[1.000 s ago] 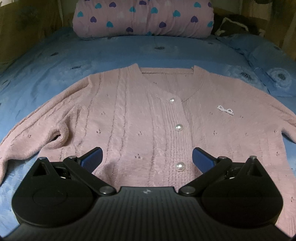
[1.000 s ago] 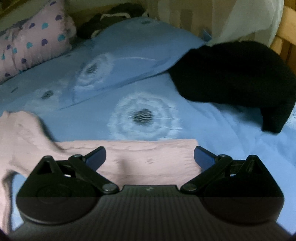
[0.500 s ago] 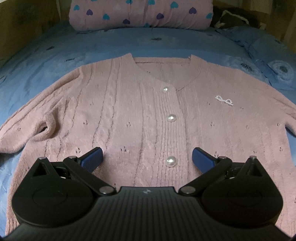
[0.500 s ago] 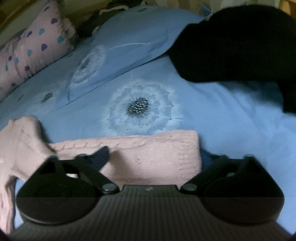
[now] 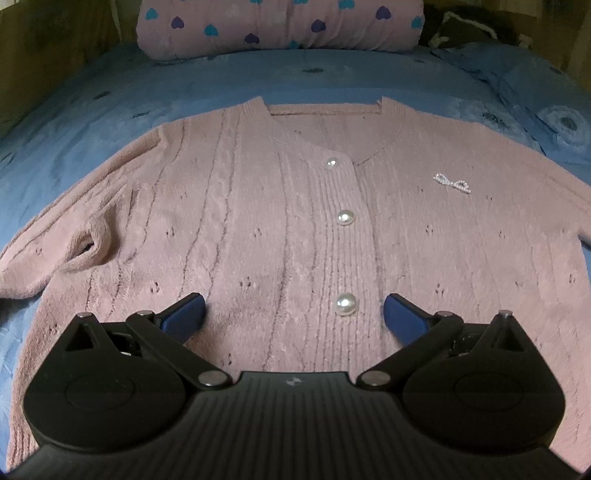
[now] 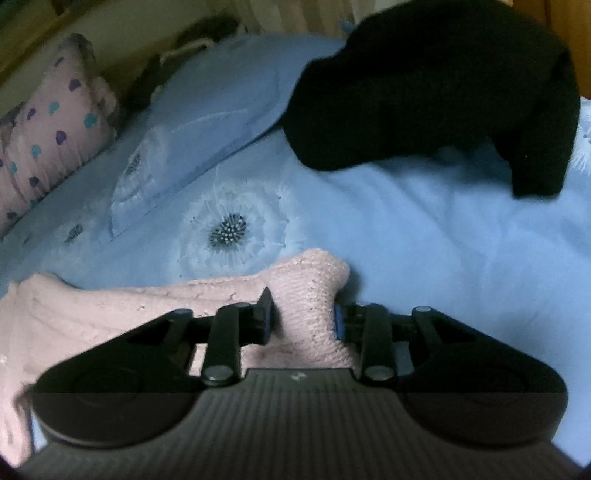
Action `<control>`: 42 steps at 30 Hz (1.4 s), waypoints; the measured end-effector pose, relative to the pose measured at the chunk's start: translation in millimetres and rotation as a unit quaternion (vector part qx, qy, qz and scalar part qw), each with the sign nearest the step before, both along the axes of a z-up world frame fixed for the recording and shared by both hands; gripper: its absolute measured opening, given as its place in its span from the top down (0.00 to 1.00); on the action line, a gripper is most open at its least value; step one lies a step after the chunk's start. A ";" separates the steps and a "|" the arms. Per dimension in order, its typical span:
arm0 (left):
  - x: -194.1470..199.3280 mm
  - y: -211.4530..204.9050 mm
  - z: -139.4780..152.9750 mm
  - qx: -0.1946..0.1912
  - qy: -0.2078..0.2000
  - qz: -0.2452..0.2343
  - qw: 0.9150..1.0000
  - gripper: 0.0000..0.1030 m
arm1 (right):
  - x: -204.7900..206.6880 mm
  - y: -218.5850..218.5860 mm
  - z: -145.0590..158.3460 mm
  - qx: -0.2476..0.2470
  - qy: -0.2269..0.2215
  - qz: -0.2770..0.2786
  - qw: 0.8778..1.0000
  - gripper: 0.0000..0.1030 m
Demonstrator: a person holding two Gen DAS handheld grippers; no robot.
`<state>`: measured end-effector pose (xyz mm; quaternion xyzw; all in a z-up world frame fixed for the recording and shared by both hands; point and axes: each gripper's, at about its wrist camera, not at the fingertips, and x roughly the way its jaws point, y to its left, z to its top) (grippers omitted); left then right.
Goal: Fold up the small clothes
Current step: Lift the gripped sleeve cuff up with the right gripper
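Observation:
A pink knitted cardigan (image 5: 280,221) with pearl buttons lies flat, front up, on the blue bed cover (image 5: 221,81). My left gripper (image 5: 293,314) hovers open over its lower front, the bottom button between the blue fingers and nothing gripped. In the right wrist view the end of the cardigan's sleeve (image 6: 310,280) is bunched up between the fingers of my right gripper (image 6: 303,317). Its jaws are closing, and the pads pinch the cuff from both sides. The rest of that sleeve trails off to the left.
A pink pillow with heart print (image 5: 280,26) lies across the head of the bed. A black garment (image 6: 424,92) is heaped on the cover beyond the right gripper, beside a blue pillow (image 6: 207,110). Wooden bed sides stand at the left.
My right gripper went from wide open over the flat sleeve end to pinching it, and the cuff now bunches up. The left gripper sank slightly over the cardigan and stayed open.

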<state>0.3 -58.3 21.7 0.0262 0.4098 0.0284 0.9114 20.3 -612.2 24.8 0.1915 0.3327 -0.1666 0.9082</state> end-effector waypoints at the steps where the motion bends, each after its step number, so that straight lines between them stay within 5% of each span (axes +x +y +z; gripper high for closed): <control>1: -0.1 -0.1 0.2 0.002 -0.001 -0.001 1.000 0.00 | -2.8 1.9 -0.3 0.002 -0.008 -0.002 1.000 0.59; 7: 0.5 2.3 -2.1 -0.002 0.000 0.000 1.000 0.00 | -18.8 9.6 12.1 0.005 -0.024 -0.028 0.999 0.36; 20: -0.7 6.1 0.4 -0.006 0.001 -0.004 1.000 0.00 | -20.5 15.5 -4.8 -0.022 0.009 -0.031 0.999 0.31; 22: -1.4 6.7 1.5 -0.008 0.001 -0.004 1.000 0.00 | -20.4 12.7 -3.3 -0.008 0.002 -0.028 1.000 0.33; 24: -2.0 7.0 3.1 -0.007 0.002 -0.004 1.000 0.00 | -22.0 10.4 -1.5 0.008 -0.006 -0.023 1.000 0.46; 26: -3.3 7.6 5.4 -0.007 0.001 -0.006 1.000 0.00 | -21.8 9.3 -0.2 0.020 -0.009 -0.027 0.999 0.70; 27: -4.7 8.5 7.3 -0.007 0.000 -0.007 1.000 0.00 | -22.7 8.7 0.9 0.032 -0.014 -0.025 0.999 0.73; 42: -14.7 32.2 41.5 -0.002 -0.027 -0.014 1.000 0.00 | -6.2 81.9 89.6 0.071 -0.114 0.069 0.989 0.78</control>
